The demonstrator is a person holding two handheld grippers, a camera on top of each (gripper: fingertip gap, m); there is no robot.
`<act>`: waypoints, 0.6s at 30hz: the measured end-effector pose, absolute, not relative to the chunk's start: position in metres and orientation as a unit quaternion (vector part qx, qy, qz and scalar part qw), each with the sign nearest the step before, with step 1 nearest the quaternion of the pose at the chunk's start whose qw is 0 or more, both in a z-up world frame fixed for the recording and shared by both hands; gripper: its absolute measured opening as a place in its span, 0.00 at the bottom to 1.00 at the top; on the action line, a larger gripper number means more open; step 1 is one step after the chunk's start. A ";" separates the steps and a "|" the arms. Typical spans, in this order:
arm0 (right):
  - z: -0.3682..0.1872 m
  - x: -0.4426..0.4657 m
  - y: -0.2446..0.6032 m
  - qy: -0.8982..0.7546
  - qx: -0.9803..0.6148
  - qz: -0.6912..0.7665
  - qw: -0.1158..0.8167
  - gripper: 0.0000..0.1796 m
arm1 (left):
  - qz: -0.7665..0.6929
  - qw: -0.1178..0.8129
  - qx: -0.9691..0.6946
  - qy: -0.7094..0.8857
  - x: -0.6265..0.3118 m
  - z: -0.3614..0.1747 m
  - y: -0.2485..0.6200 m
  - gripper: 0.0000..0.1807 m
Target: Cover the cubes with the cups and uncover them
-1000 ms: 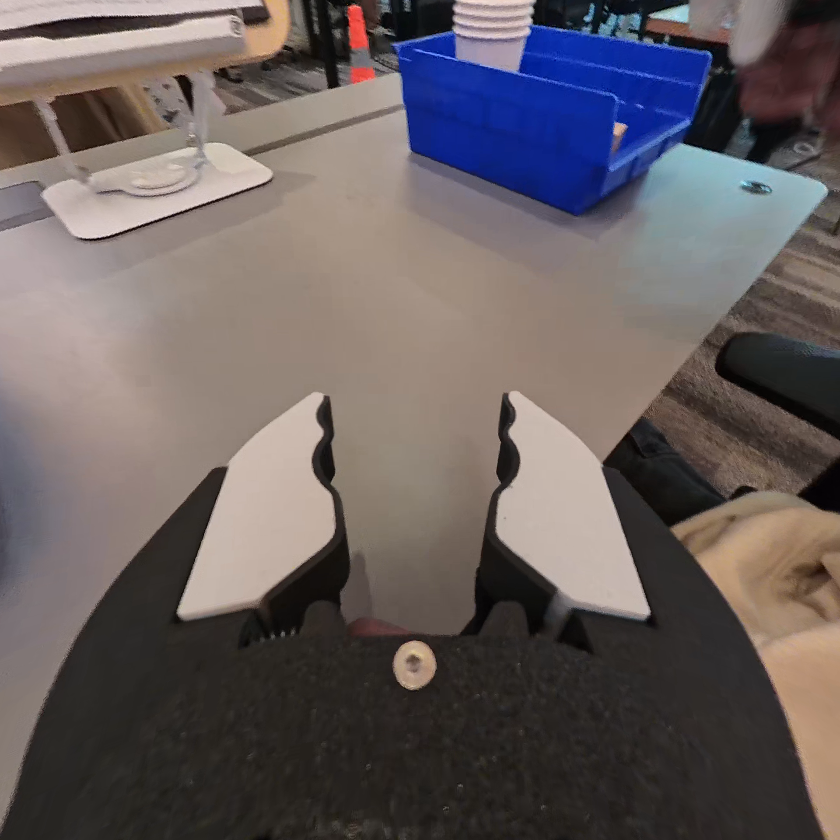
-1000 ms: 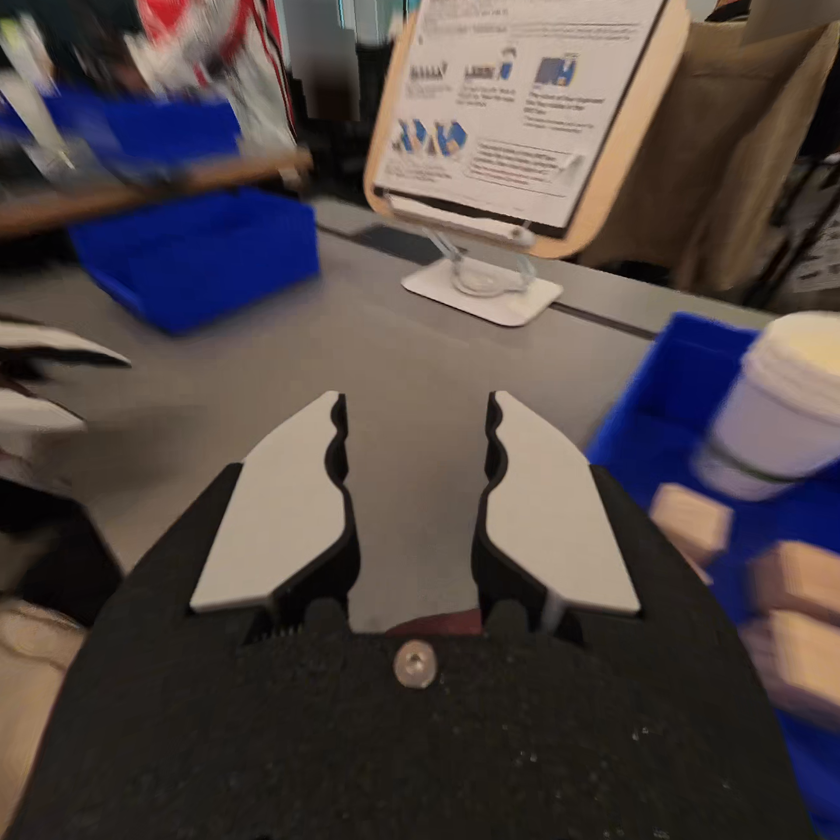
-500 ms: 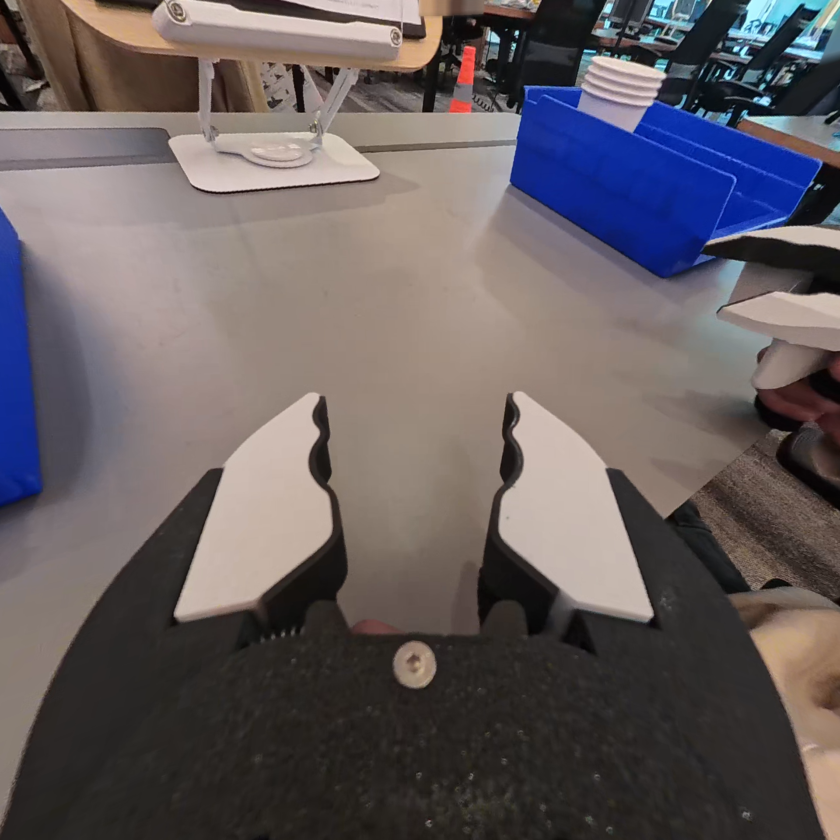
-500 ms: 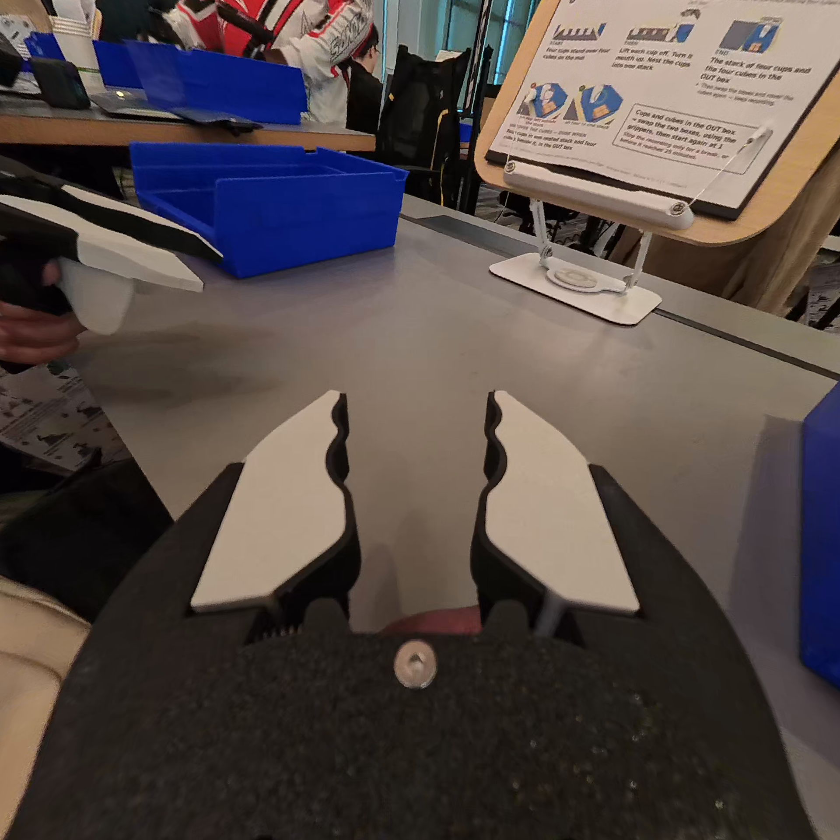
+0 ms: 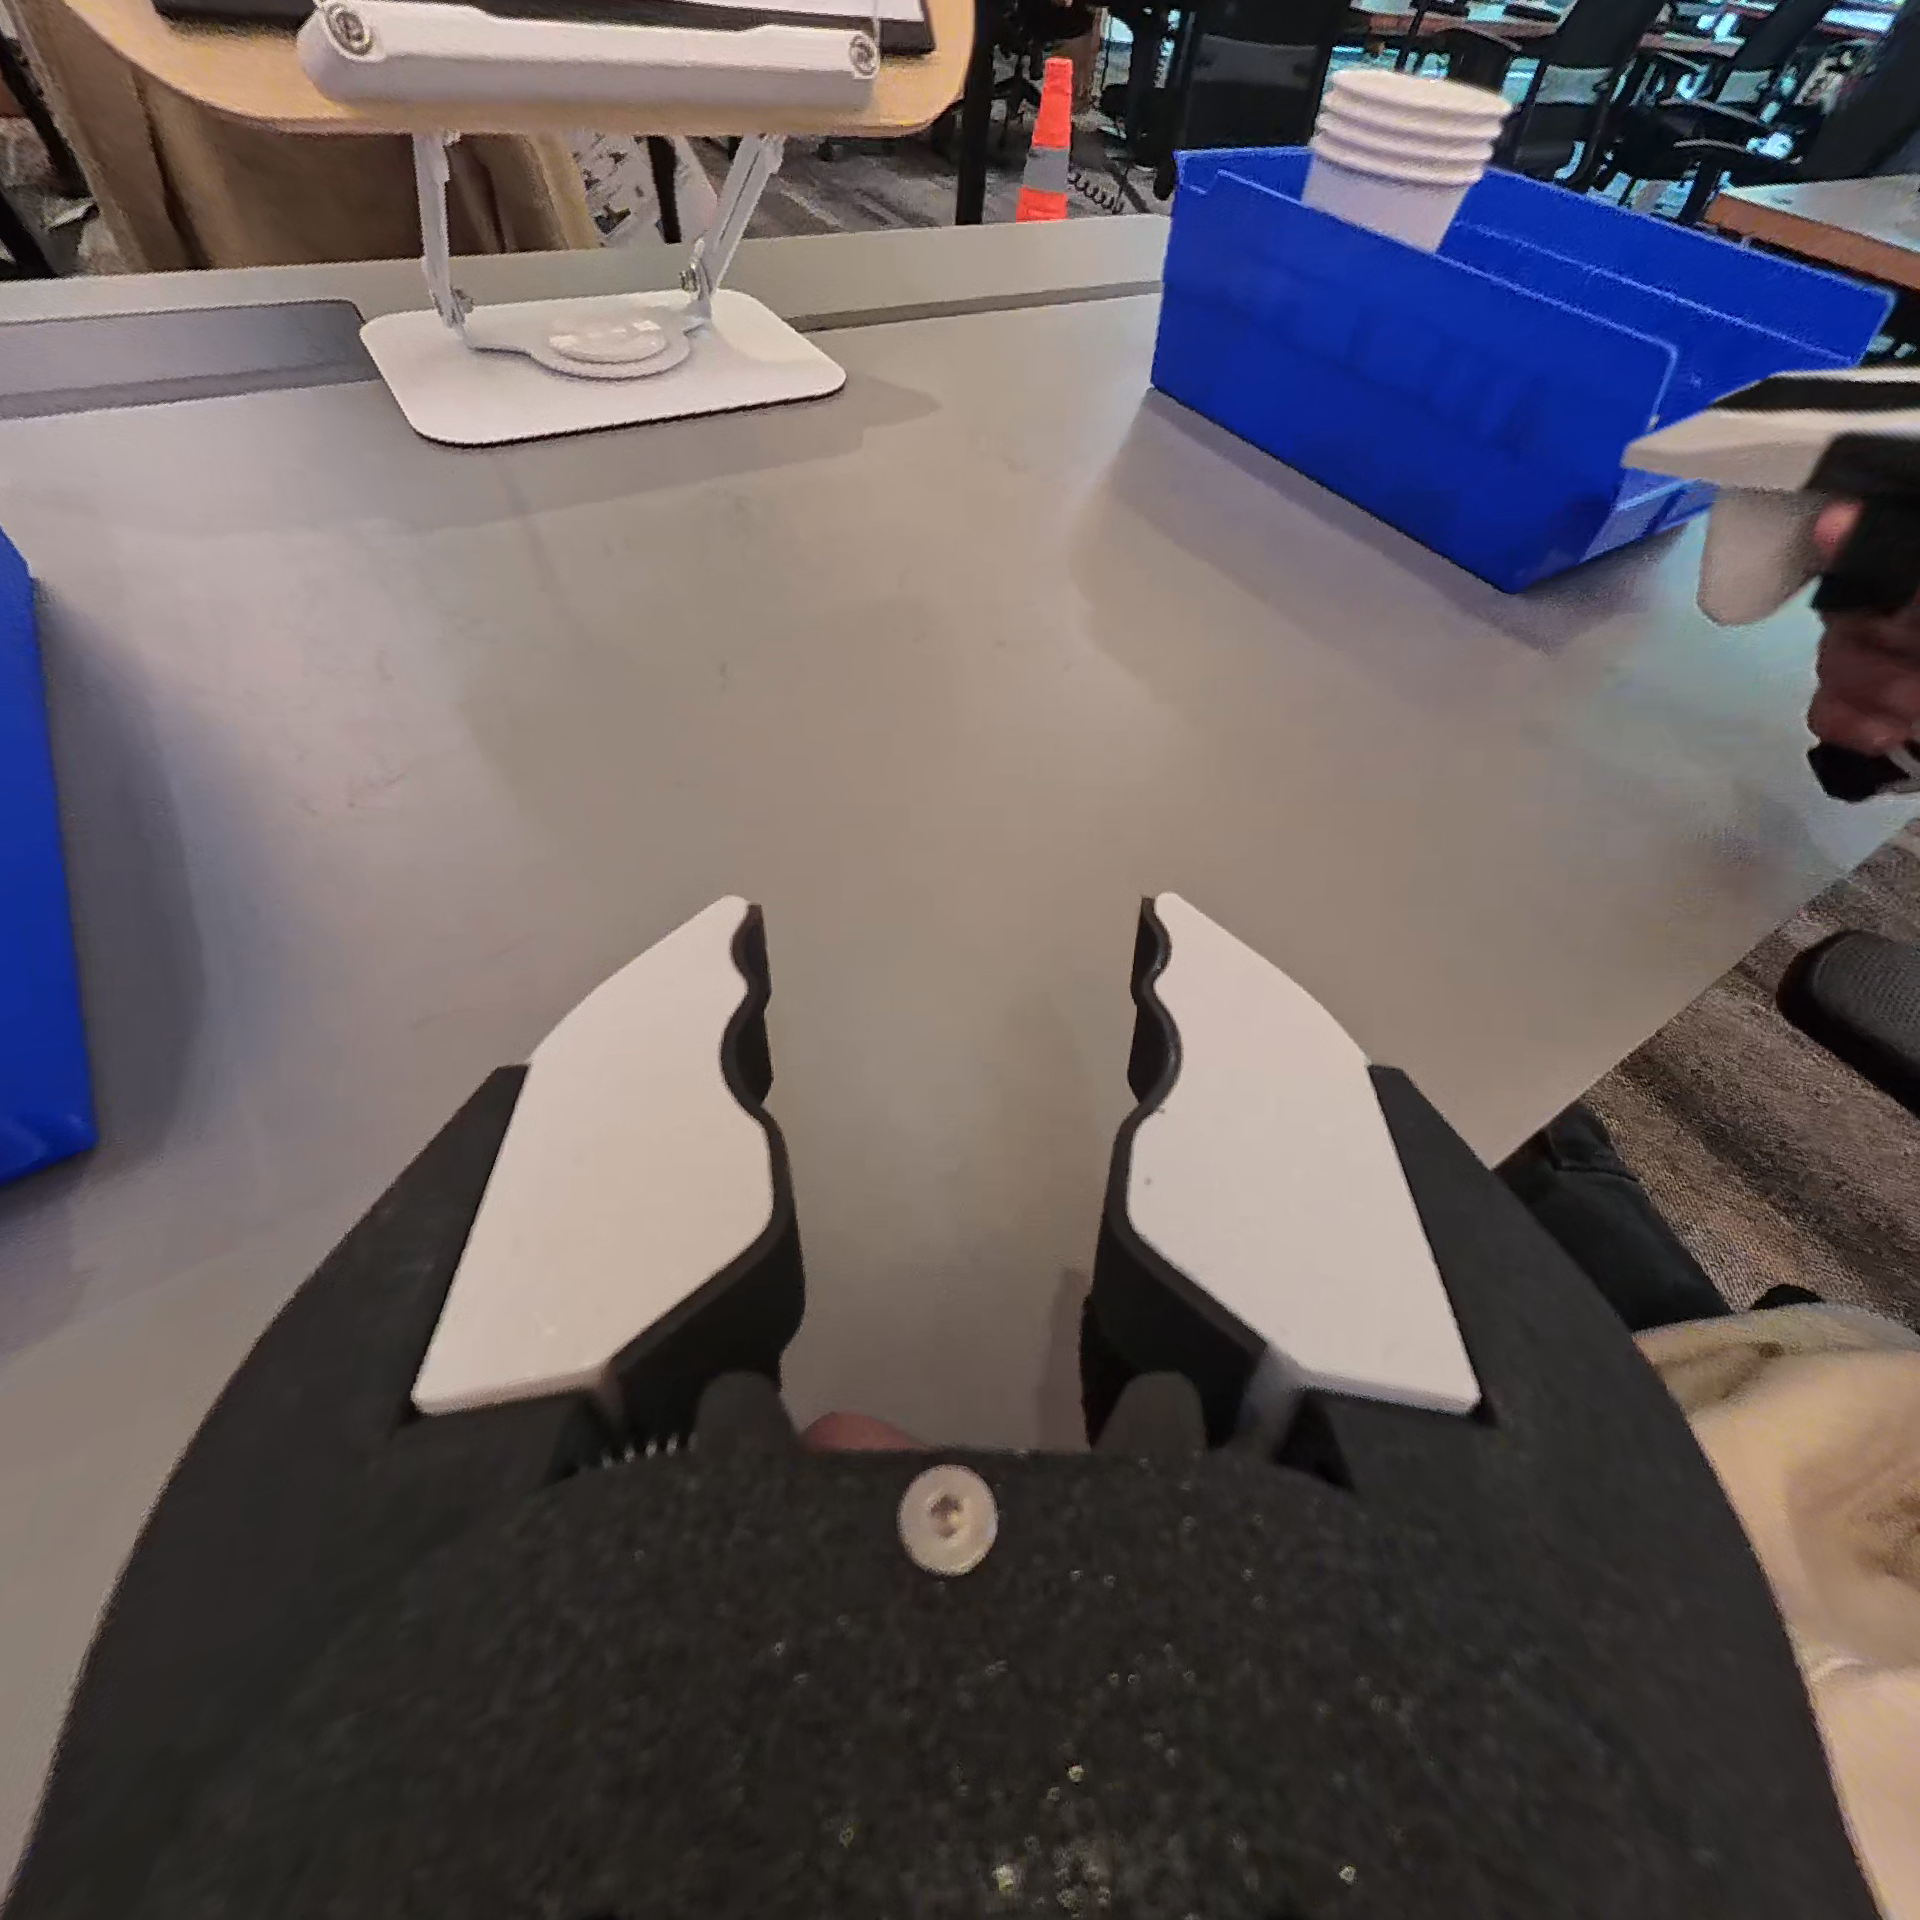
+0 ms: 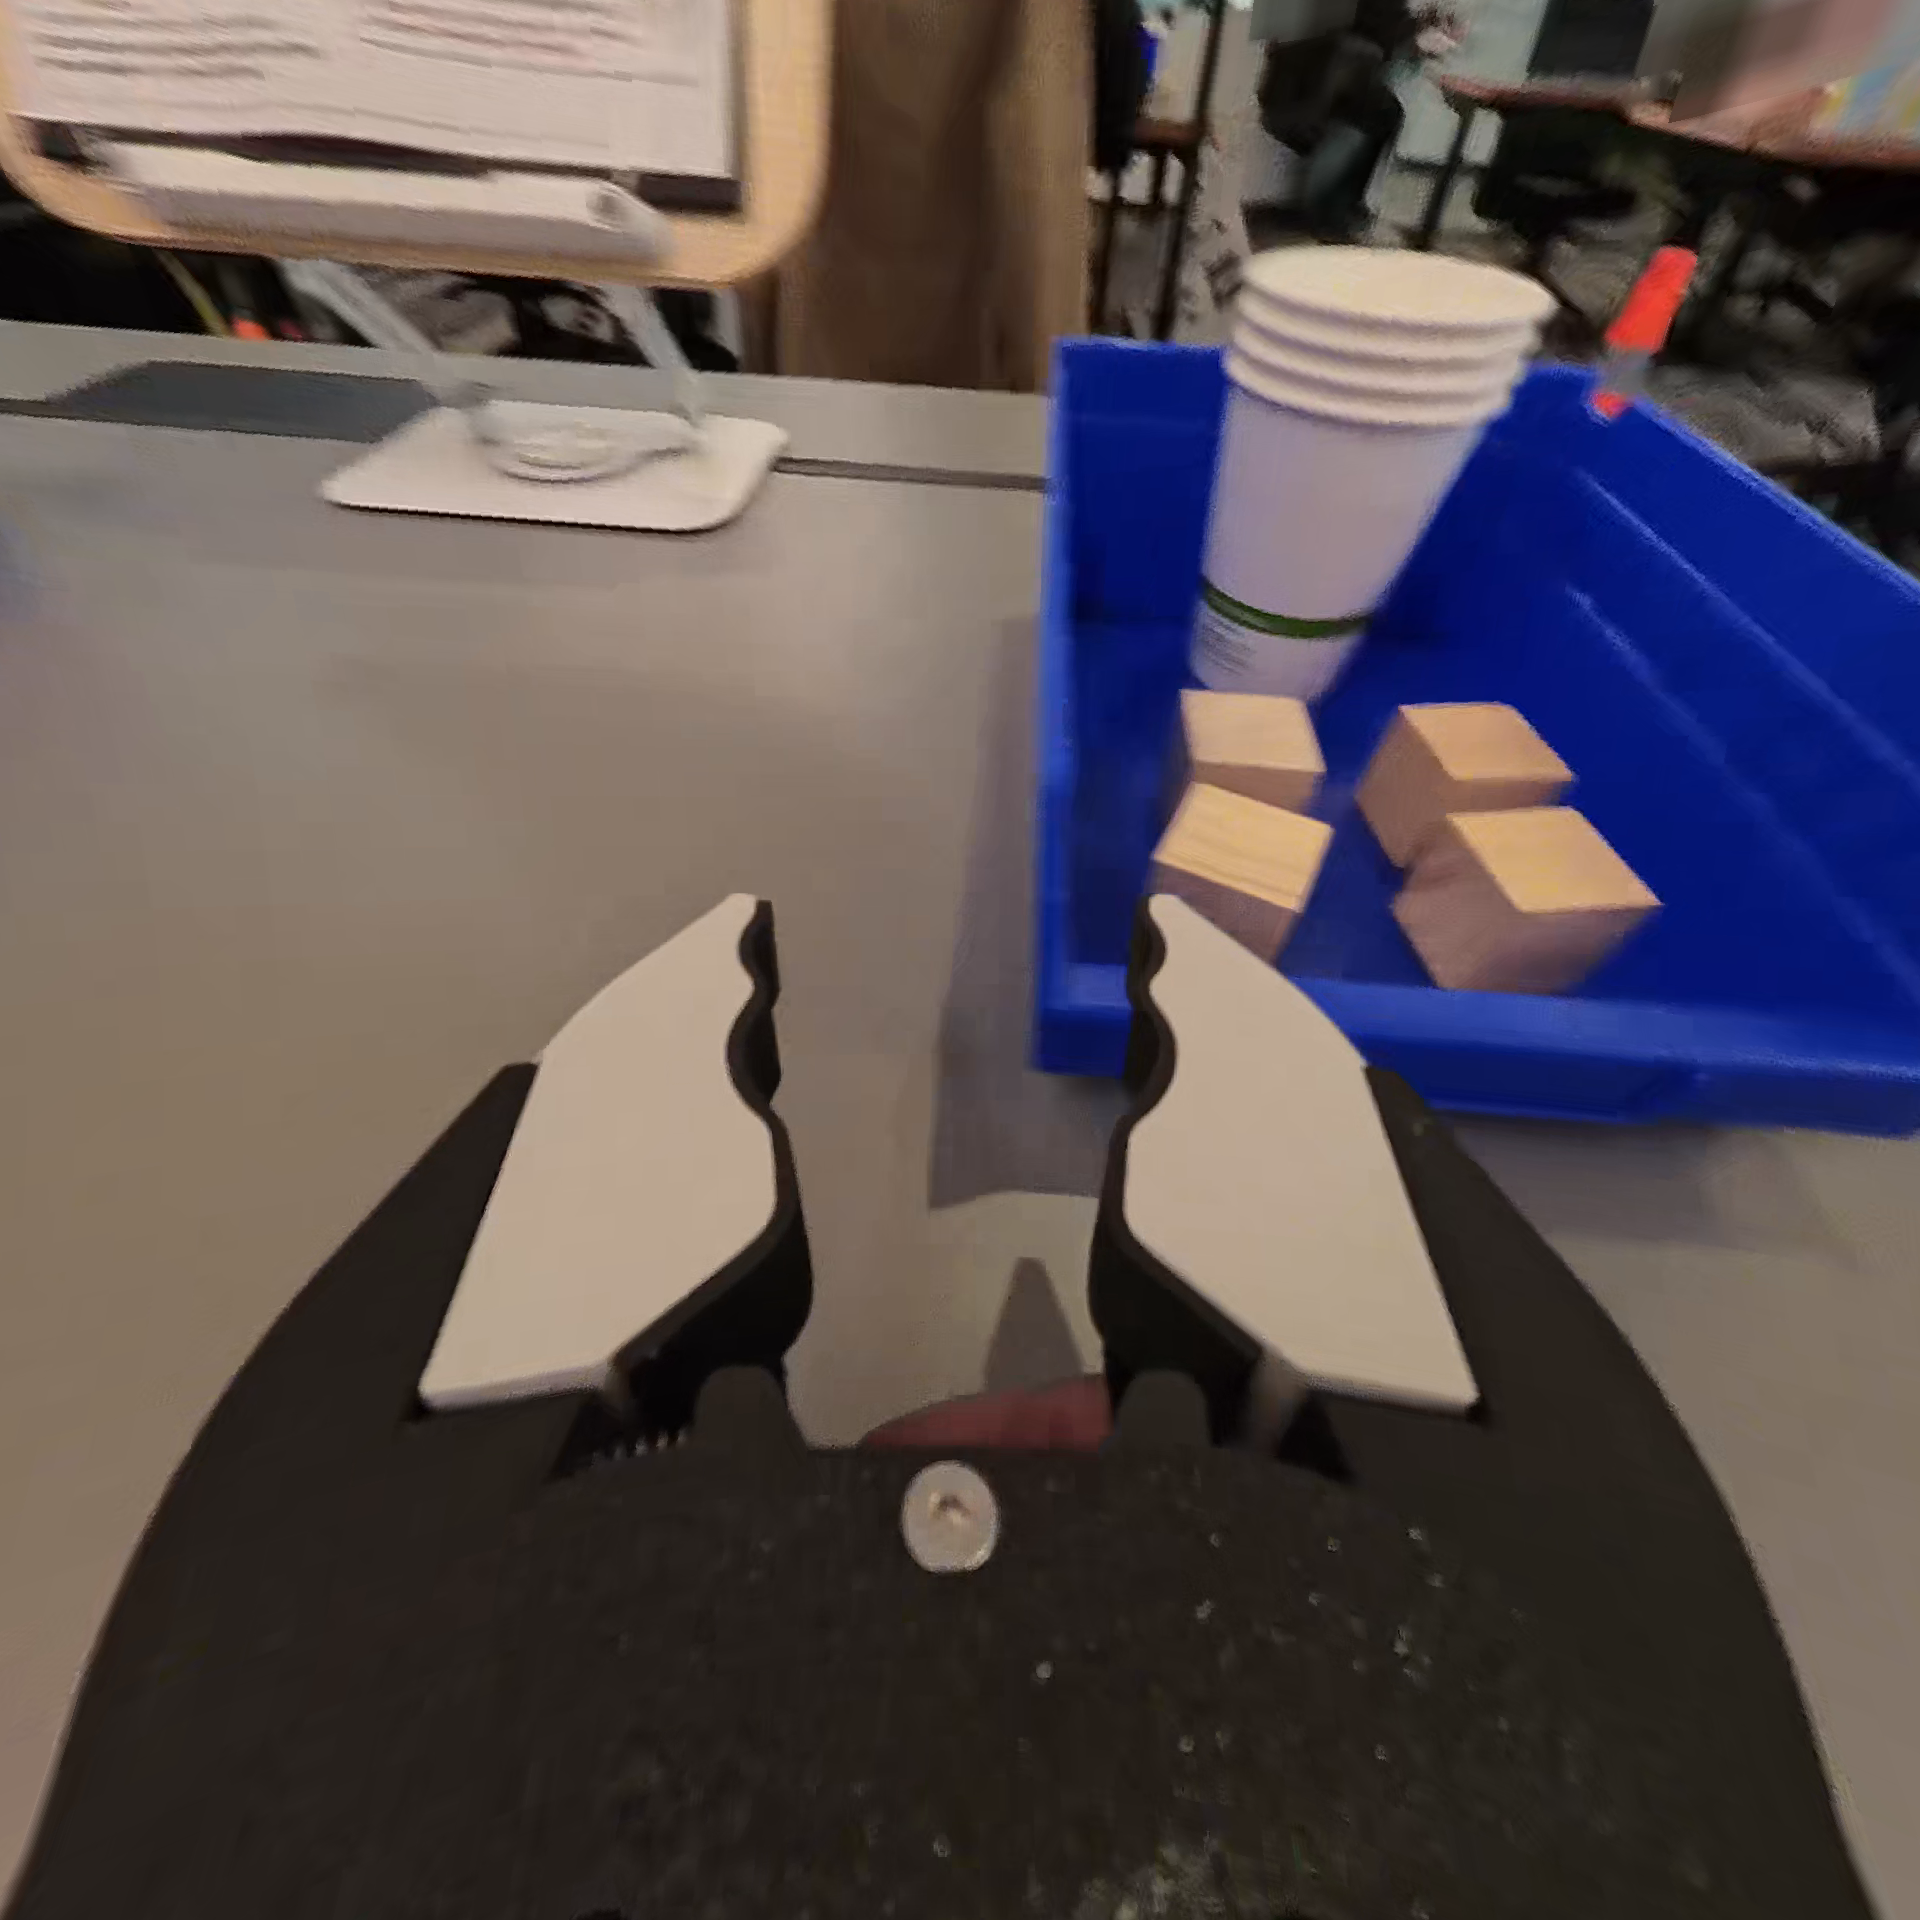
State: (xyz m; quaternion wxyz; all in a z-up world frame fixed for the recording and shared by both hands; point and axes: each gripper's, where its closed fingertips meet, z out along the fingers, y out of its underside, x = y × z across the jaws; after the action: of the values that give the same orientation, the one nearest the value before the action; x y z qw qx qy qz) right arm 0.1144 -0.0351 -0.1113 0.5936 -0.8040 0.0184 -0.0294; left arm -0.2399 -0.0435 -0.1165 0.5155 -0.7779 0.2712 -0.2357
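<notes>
Since half a second earlier the right gripper [image 6: 951, 914] had swung from the document stand [image 6: 561, 468] toward the blue bin [image 6: 1455, 1060], while the left gripper [image 5: 945, 914] barely moved; both hung over the bench [image 5: 935, 675], jaws released and empty. Inside that bin lay four pale wooden cubes [image 6: 1403, 831], and behind them leaned a nested stack of white cups [image 6: 1351, 457].

An open office or lab hall. Rows of desks and black office chairs [image 5: 1662, 94] fill the upper right. An orange traffic cone [image 5: 1051, 140] stands on carpet beyond the grey counter [image 5: 831, 675].
</notes>
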 end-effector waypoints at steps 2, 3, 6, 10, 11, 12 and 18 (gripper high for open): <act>-0.114 0.132 -0.028 0.039 -0.813 -0.029 0.580 0.38 | -0.237 0.515 -0.775 0.279 -0.236 -0.116 -0.047 0.37; -0.115 0.134 -0.022 0.041 -0.817 -0.021 0.575 0.39 | -0.238 0.512 -0.774 0.285 -0.234 -0.116 -0.049 0.37; -0.121 0.116 -0.005 0.036 -0.834 0.041 0.548 0.40 | -0.240 0.505 -0.773 0.299 -0.228 -0.119 -0.053 0.37; -0.124 0.089 0.006 0.025 -0.833 0.066 0.549 0.46 | -0.238 0.495 -0.776 0.308 -0.227 -0.124 -0.055 0.37; -0.123 0.080 0.008 0.020 -0.830 0.072 0.553 0.47 | -0.239 0.495 -0.776 0.309 -0.227 -0.125 -0.055 0.37; -0.122 0.068 0.008 0.011 -0.826 0.088 0.556 0.49 | -0.240 0.494 -0.776 0.310 -0.227 -0.126 -0.055 0.37; -0.101 0.015 -0.014 -0.069 -0.801 0.158 0.573 0.42 | -0.259 0.459 -0.787 0.320 -0.202 -0.140 -0.052 0.37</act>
State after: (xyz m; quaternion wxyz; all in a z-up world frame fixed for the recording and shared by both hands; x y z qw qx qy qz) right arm 0.0153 -0.0142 -0.1010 0.5730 -0.8012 -0.0689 0.1579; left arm -0.2016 -0.0522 -0.1397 0.4594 -0.7871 0.3196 -0.2593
